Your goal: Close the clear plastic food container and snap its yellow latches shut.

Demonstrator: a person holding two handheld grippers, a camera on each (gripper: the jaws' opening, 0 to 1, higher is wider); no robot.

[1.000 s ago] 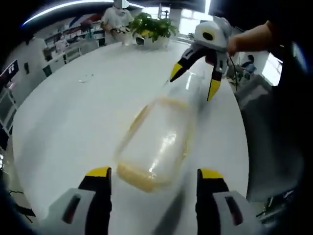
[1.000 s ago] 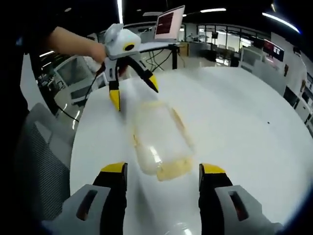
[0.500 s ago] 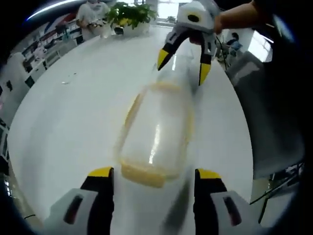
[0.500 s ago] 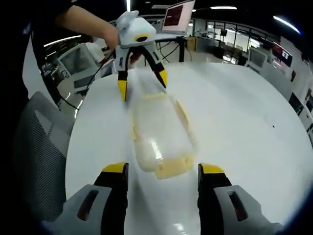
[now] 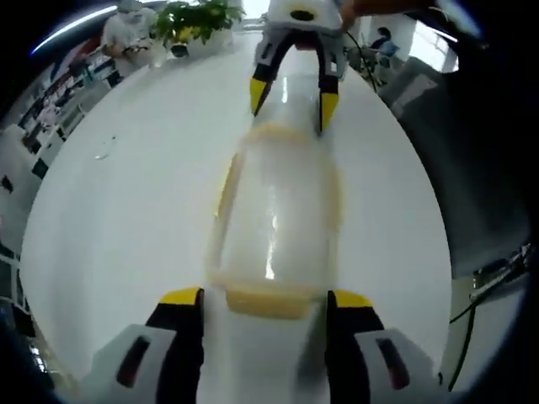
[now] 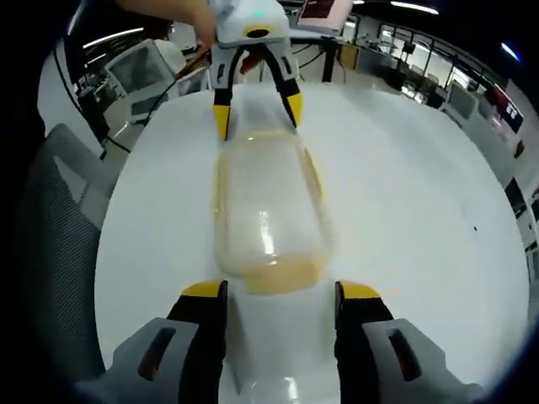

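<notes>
The clear plastic container (image 5: 278,210) lies lengthwise on the white table (image 5: 126,219), its lid resting on top. Yellow latches run along its long sides, and one yellow latch (image 5: 268,300) at the near end sits between my left gripper's (image 5: 265,298) open jaws. My right gripper (image 5: 292,98) stands open at the far end, its yellow fingertips (image 5: 258,94) astride that end. In the right gripper view the container (image 6: 265,202) stretches away from my open right gripper (image 6: 281,291), whose jaws flank the near yellow latch (image 6: 278,274). The left gripper (image 6: 257,112) is open at the far end. The picture is blurred.
A potted plant (image 5: 195,15) and a person (image 5: 126,25) are at the table's far side. A small scrap (image 5: 105,154) lies on the left of the table. A grey chair (image 6: 59,219) stands by the table edge, and a laptop (image 6: 324,10) is behind it.
Both grippers have swung into line with the container's long axis and closed in on its two ends. The container lies where it was.
</notes>
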